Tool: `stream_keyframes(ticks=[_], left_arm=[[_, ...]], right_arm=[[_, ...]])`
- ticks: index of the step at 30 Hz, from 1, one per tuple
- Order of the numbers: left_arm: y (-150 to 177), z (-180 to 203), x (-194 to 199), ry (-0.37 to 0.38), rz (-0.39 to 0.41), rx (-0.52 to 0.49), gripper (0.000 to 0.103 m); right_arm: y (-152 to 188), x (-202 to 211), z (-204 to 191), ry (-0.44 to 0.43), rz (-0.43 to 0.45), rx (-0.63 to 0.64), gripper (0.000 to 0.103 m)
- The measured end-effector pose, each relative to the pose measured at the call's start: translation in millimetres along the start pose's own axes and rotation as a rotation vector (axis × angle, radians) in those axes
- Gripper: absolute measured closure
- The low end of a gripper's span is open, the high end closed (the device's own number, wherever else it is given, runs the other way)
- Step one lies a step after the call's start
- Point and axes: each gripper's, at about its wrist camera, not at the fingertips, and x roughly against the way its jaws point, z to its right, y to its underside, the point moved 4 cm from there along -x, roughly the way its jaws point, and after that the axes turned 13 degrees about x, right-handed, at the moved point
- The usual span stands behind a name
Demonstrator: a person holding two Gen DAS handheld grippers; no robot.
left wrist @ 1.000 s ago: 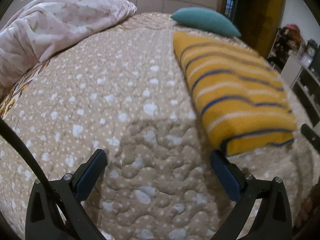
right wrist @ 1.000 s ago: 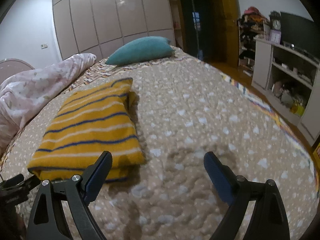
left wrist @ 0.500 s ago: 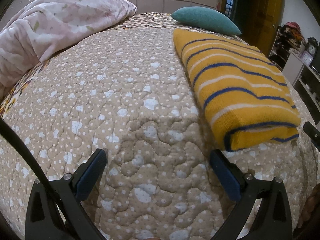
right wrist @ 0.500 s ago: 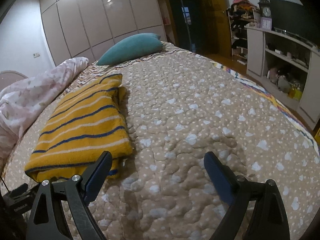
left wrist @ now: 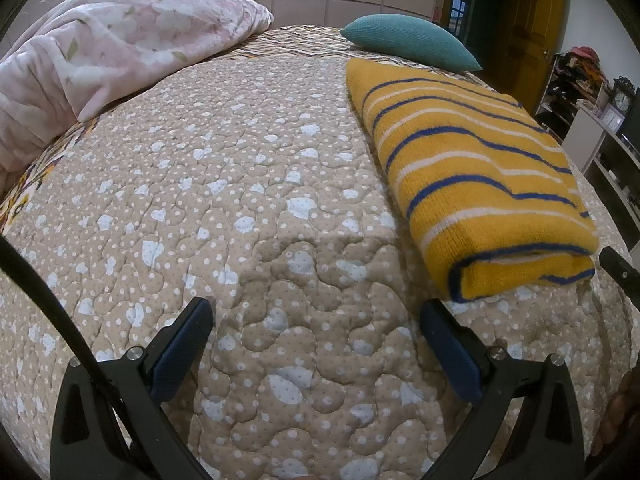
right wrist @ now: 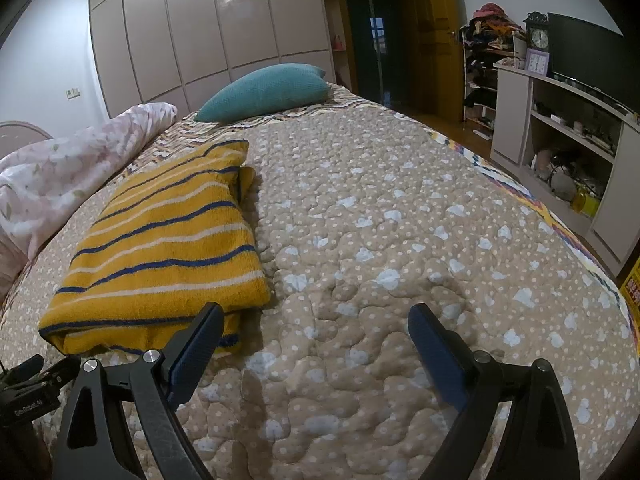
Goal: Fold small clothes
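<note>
A folded sweater (left wrist: 476, 176) – yellow knit with blue and white stripes – lies flat on the bed (left wrist: 248, 200), which is covered by a tan quilt dotted with white and pale blue patches. In the left wrist view the sweater sits at about 2 o'clock from the left hand-held gripper (left wrist: 316, 320), its rolled near edge just beyond the right fingertip and apart from it. That gripper hangs over bare quilt with its two blue-padded fingers (left wrist: 182, 344) spread wide and nothing between them. In the right wrist view the same sweater (right wrist: 168, 248) lies at about 10 o'clock from the right hand-held gripper (right wrist: 316, 320), whose jaws are likewise wide apart and empty; its left finger crosses in front of the sweater's near right corner, though whether it touches the cloth cannot be told. The sweater's far end shows a loose fold poking out on the right side. Beyond it, at 12 o'clock toward the head of the bed, rests a teal pillow (right wrist: 266, 92), close to the sweater's far edge. A pink flowered blanket (left wrist: 108, 52) is heaped along the bed's left side, at about 10 o'clock in the left wrist view, well apart from the sweater. Off the bed to the right stands a pale shelf unit (right wrist: 560, 120) (a clock (right wrist: 539, 38) sits on top of it), and a bank of wardrobe doors (right wrist: 200, 36) lines the far wall.
</note>
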Motion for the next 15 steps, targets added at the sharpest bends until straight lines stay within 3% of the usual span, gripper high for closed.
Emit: stream_keyframes(ticks=[15], left_arm=[[0.4, 0.4, -0.3, 0.0, -0.001, -0.001, 0.0]], right_arm=[[0.1, -2.0, 0.1, -0.003, -0.006, 0.003, 0.007]])
